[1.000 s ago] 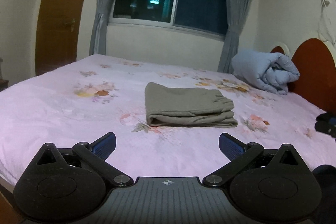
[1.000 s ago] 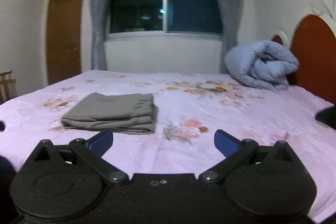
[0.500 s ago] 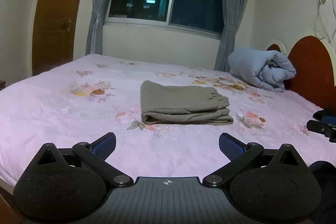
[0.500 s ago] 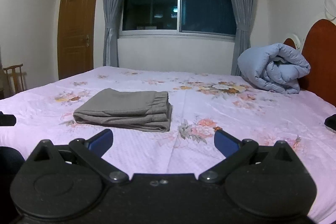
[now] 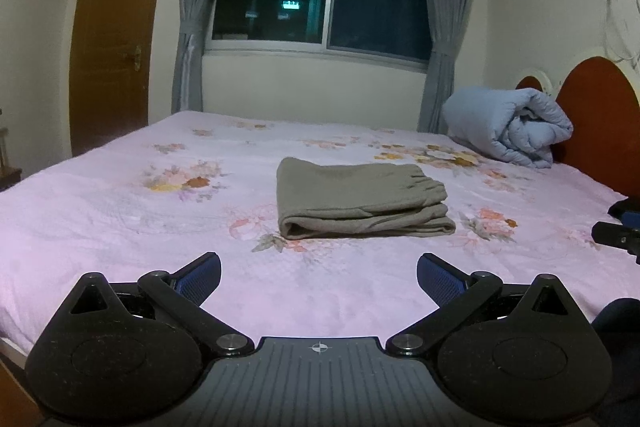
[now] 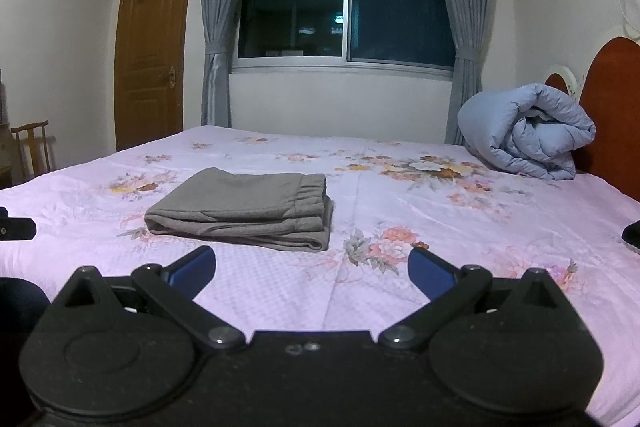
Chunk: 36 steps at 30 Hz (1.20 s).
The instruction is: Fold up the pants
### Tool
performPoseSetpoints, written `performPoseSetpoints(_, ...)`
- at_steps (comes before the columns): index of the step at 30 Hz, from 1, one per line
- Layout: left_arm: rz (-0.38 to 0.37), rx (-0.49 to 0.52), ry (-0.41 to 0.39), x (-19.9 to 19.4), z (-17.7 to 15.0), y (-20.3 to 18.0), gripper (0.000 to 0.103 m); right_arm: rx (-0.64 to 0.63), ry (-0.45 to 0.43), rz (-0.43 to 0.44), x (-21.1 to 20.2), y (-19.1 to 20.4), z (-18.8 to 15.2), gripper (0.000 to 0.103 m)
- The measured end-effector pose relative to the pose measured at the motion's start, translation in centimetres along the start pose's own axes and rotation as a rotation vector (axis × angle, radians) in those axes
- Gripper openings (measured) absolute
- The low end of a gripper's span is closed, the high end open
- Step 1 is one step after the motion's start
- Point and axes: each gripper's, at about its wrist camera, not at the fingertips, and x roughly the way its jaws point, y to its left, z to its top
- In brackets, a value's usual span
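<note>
Grey pants lie folded into a flat stack in the middle of the pink floral bed. They also show in the right wrist view, left of centre. My left gripper is open and empty, held back from the pants above the bed's near part. My right gripper is open and empty, also short of the pants. Neither gripper touches the cloth.
A rolled light-blue quilt lies at the head of the bed by the red-brown headboard. A window with grey curtains is beyond the bed. A wooden door and a chair are to the left.
Both grippers have drawn back and risen a little from the bed. The folded pants have not moved. Both stay open.
</note>
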Motion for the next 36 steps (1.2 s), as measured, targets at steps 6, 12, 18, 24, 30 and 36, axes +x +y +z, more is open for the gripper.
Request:
performPoseSetpoints(6, 0.015, 0.016, -0.006, -0.08, 0.05, -0.39, 0.103, 0.000, 0.000, -0.001, -0.01, -0.03, 0.01, 0.097)
performPoseSetpoints(12, 0.024, 0.004, -0.007, -0.09, 0.10, -0.15, 0.103, 0.003, 0.001, 0.000, -0.07, -0.15, -0.02, 0.097)
performPoseSetpoints(18, 0.038, 0.036, -0.014, -0.22, 0.08, -0.72, 0.103, 0.002, 0.002, 0.001, -0.09, -0.18, 0.00, 0.097)
performPoseSetpoints(24, 0.050, 0.038, -0.012, -0.13, 0.12, -0.75, 0.103, 0.001, 0.002, 0.001, -0.12, -0.16, -0.02, 0.097)
performPoseSetpoints(30, 0.049, 0.051, -0.020, -0.27, 0.11, -0.87, 0.103, 0.000, 0.000, 0.001, -0.15, -0.19, 0.00, 0.097)
performPoseSetpoints(36, 0.045, 0.056, -0.023, -0.28, 0.12, -0.99, 0.103, 0.000, 0.003, 0.001, -0.15, -0.21, -0.01, 0.097)
